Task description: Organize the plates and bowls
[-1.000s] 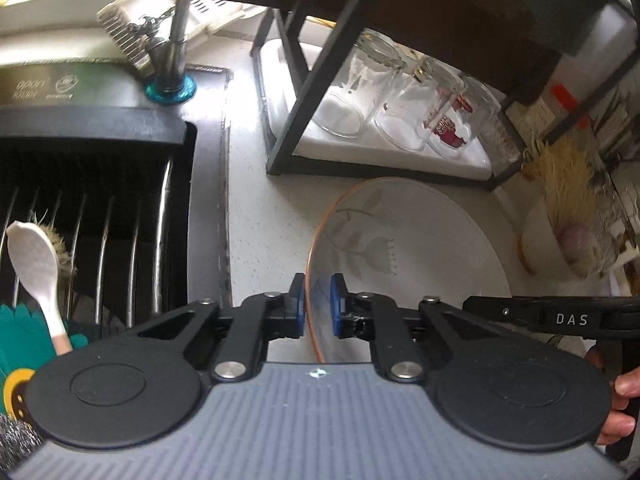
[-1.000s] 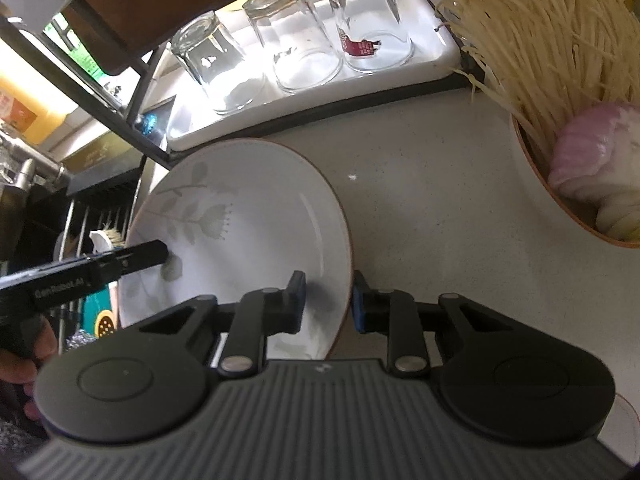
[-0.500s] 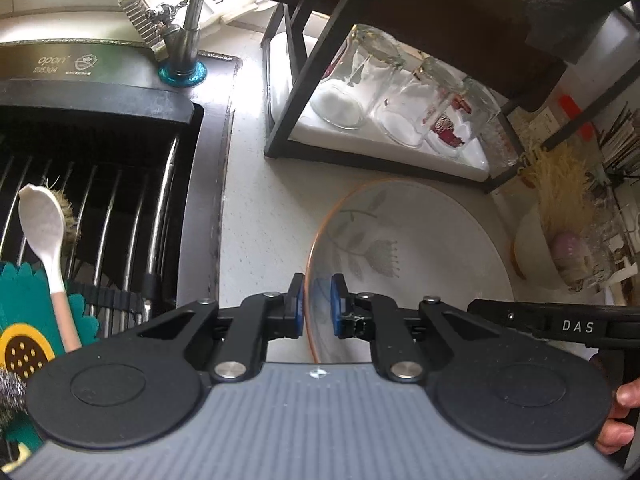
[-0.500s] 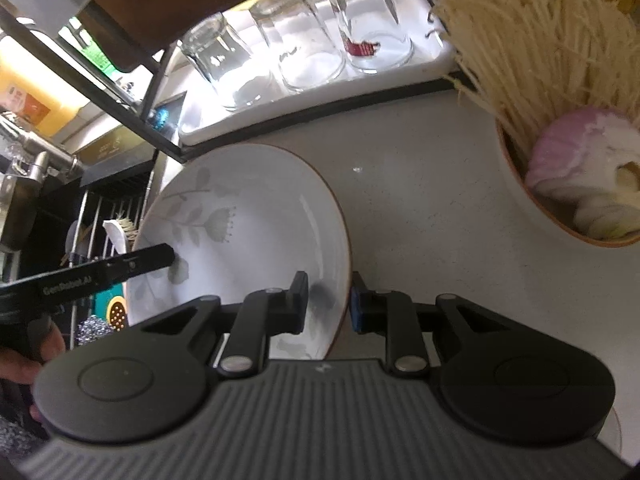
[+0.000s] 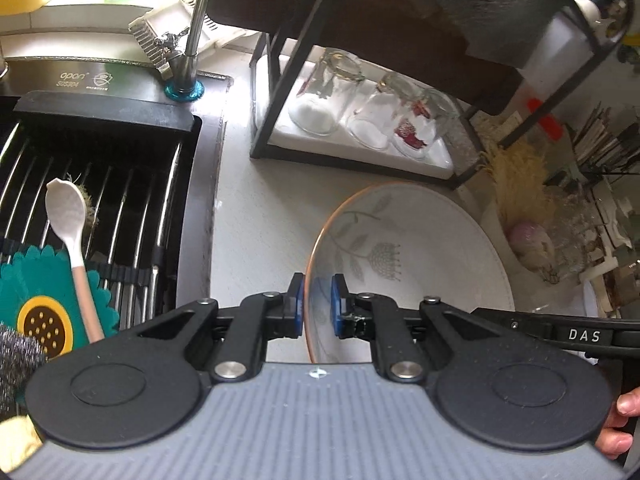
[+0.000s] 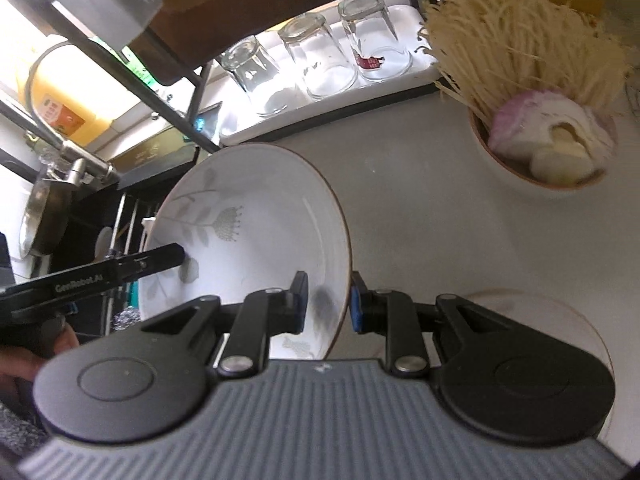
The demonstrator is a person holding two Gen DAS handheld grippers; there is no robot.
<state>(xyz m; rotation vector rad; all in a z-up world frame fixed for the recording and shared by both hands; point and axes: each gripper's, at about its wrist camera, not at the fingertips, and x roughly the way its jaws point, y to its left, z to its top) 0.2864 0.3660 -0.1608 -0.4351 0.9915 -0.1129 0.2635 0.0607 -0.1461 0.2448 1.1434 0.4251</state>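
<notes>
A white plate [image 5: 416, 264] with a brown rim and a grey leaf pattern hangs tilted above the pale counter, held from both sides. My left gripper [image 5: 316, 306] is shut on its left rim, blue pads pressing either face. In the right wrist view the same plate [image 6: 256, 232] sits between the pads of my right gripper [image 6: 330, 306], which is shut on its right rim. A black finger [image 5: 560, 334] of the right gripper reaches in from the right, and a finger [image 6: 120, 272] of the left gripper lies across the plate's left edge.
A black sink with a metal rack [image 5: 120, 184] holds a white spoon [image 5: 66, 208] at the left, beside a tap [image 5: 192, 40]. A black shelf frame [image 5: 288, 80] stands over three upturned glasses [image 6: 320, 60]. A bowl [image 6: 540, 152] of pale strands and onion sits right. A pale round dish [image 6: 560, 312] lies below.
Both grippers have risen together with the plate still clamped between them. The counter, the sink and the glasses now look further away and more of them shows.
</notes>
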